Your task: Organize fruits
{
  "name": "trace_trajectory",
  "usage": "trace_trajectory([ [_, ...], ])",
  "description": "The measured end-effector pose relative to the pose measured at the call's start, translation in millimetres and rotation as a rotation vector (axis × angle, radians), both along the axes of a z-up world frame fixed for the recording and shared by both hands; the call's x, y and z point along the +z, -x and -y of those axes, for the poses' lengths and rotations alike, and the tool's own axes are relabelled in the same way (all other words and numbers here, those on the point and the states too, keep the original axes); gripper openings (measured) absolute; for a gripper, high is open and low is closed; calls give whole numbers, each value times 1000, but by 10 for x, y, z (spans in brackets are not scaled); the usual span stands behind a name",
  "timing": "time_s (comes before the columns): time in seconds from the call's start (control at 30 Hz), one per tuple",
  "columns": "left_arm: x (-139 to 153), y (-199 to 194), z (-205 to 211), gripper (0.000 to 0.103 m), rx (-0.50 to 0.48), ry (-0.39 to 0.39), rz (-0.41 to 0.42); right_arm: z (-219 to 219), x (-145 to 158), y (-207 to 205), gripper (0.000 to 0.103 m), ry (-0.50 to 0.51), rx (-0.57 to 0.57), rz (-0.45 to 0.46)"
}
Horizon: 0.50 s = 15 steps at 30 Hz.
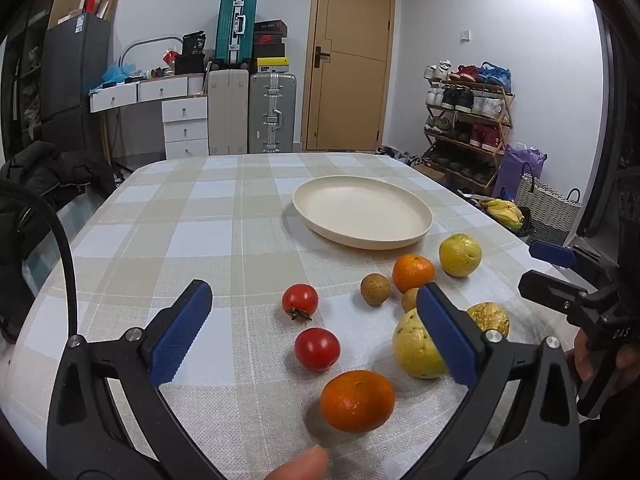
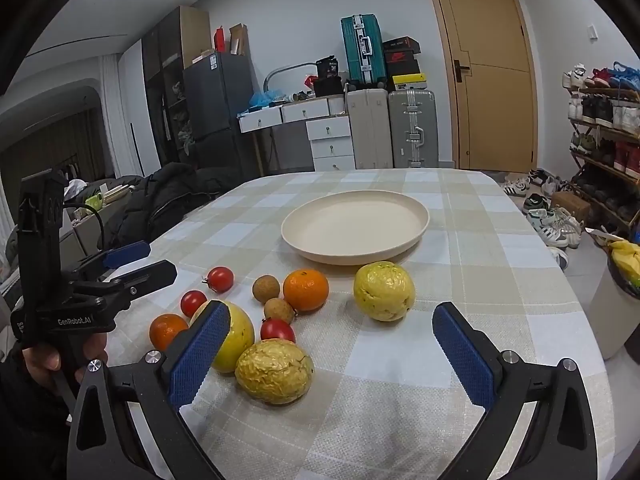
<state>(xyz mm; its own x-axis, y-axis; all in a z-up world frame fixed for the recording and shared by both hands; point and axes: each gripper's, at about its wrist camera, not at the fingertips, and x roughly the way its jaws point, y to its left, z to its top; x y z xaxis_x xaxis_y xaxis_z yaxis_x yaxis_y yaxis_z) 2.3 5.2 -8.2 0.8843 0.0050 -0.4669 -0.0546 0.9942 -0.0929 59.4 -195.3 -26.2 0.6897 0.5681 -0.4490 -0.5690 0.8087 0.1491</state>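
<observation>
An empty cream plate sits mid-table. Loose fruit lies in front of it: two oranges, two red tomatoes, brown longans, and yellow wrinkled fruits. My left gripper is open above the tomatoes and near orange, holding nothing. My right gripper is open above the cloth, just right of the nearest yellow fruit, holding nothing. Each gripper shows in the other's view, the right and the left.
The table has a checked cloth. A dark jacket lies on a chair at the left edge. Suitcases, drawers, a door and a shoe rack stand behind. A bin with banana peels stands right of the table.
</observation>
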Motion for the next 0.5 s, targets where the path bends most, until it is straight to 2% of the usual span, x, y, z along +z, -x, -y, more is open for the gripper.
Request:
trace_trajectory([
  [0.07, 69, 3, 30, 102, 2, -7, 3, -2, 0, -1, 103, 3, -1, 3],
  [0.5, 76, 4, 22, 102, 2, -10, 3, -17, -7, 3, 103, 7, -2, 10],
])
